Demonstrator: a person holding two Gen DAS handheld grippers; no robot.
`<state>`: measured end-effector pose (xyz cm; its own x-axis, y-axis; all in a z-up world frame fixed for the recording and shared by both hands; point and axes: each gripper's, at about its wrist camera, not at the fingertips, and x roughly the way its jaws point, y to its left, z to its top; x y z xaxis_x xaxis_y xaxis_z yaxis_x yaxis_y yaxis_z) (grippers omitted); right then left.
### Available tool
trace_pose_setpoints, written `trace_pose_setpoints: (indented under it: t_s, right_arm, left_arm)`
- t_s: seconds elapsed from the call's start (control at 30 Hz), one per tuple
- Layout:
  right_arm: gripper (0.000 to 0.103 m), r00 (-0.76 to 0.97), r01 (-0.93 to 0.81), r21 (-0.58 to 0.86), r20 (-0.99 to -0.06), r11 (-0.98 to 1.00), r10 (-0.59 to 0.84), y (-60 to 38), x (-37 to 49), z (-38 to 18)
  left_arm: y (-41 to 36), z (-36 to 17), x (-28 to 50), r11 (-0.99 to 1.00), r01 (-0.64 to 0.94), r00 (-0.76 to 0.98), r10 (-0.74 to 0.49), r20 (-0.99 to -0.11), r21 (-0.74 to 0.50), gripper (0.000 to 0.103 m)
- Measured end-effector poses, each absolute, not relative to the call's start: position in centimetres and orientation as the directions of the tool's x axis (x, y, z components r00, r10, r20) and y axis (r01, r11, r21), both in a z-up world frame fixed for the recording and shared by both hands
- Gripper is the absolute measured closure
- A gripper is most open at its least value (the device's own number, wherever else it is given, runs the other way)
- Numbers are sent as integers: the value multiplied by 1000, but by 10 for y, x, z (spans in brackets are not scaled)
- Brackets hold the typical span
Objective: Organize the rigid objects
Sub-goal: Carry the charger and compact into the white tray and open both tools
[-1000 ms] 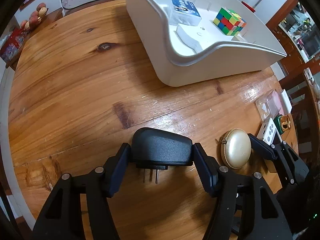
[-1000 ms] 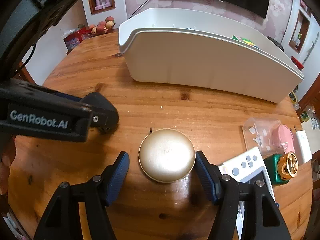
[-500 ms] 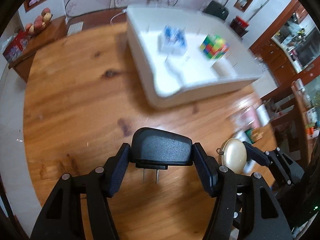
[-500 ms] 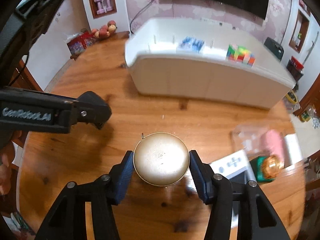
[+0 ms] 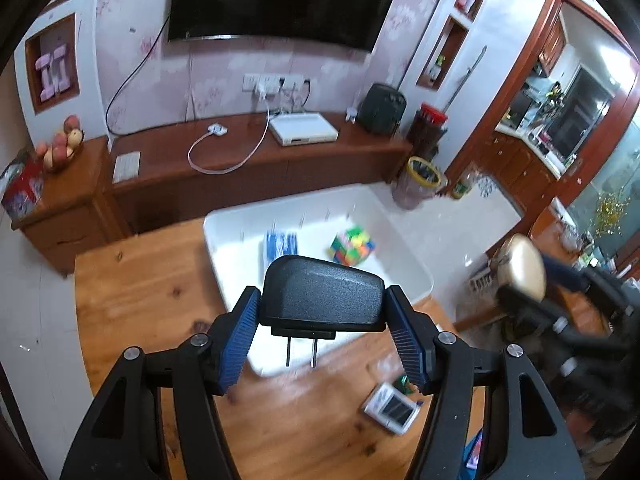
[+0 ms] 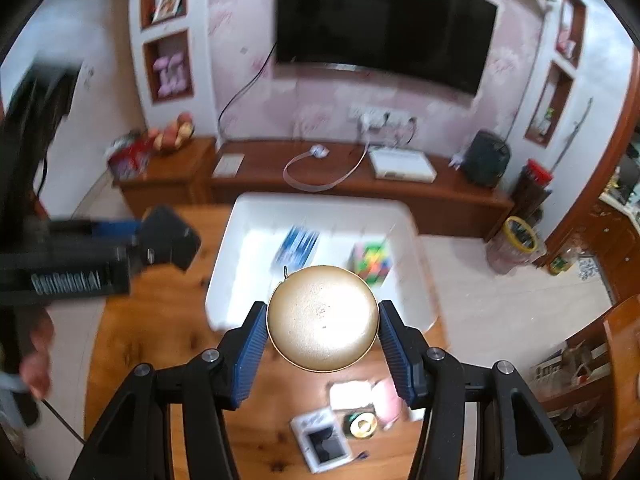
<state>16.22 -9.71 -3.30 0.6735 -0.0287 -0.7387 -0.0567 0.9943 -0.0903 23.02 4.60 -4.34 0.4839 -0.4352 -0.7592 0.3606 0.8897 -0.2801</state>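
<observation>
- Two grippers were in view. The left gripper point(image 5: 322, 334) was clamped on one black plug adapter point(image 5: 320, 298) at frame centre, its two prongs pointing down.
- The right gripper point(image 6: 323, 340) had just been closing and now pinched one round gold case point(image 6: 322, 317) between its blue pads.
- One white bin point(image 6: 244, 248) sat on the wooden table point(image 6: 160, 320) at mid-frame, holding one colourful cube point(image 6: 372, 262) and one blue-and-white box point(image 6: 298, 246), both blurred.
- In the lower part of the right view lay a white device point(image 6: 322, 440), a green-and-gold item point(image 6: 362, 424) and pale packets point(image 6: 366, 394), smeared and hard to identify.
- The case partly hid the bin's near side.
</observation>
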Motion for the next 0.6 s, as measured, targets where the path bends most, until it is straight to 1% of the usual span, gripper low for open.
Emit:
trace_pose_setpoints:
  t_s: [0.1, 0.17, 0.27, 0.33, 0.43, 0.6]
  right_arm:
    - [48, 698, -38, -111, -714, 993, -53, -108, 181, -4]
    - [48, 705, -35, -125, -706, 991, -64, -111, 196, 4]
    - [48, 700, -46, -139, -711, 989, -67, -115, 223, 2]
    - [48, 686, -57, -145, -724, 988, -67, -118, 241, -8]
    - [48, 637, -77, -129, -770, 989, -51, -128, 273, -38]
    - [48, 516, -98, -120, -855, 988, -53, -144, 313, -108]
  left_arm:
    - [39, -45, 247, 891, 341, 489, -441, -753, -300, 36]
    - [35, -51, 260, 895, 318, 485, -438, -757, -313, 36]
    - [28, -68, 282, 906, 272, 468, -420, -778, -325, 36]
    - [20, -83, 297, 914, 240, 455, -404, -794, -328, 36]
    - [7, -108, 320, 920, 200, 432, -391, -813, -336, 36]
    - [-20, -151, 349, 934, 142, 391, -358, -848, -329, 36]
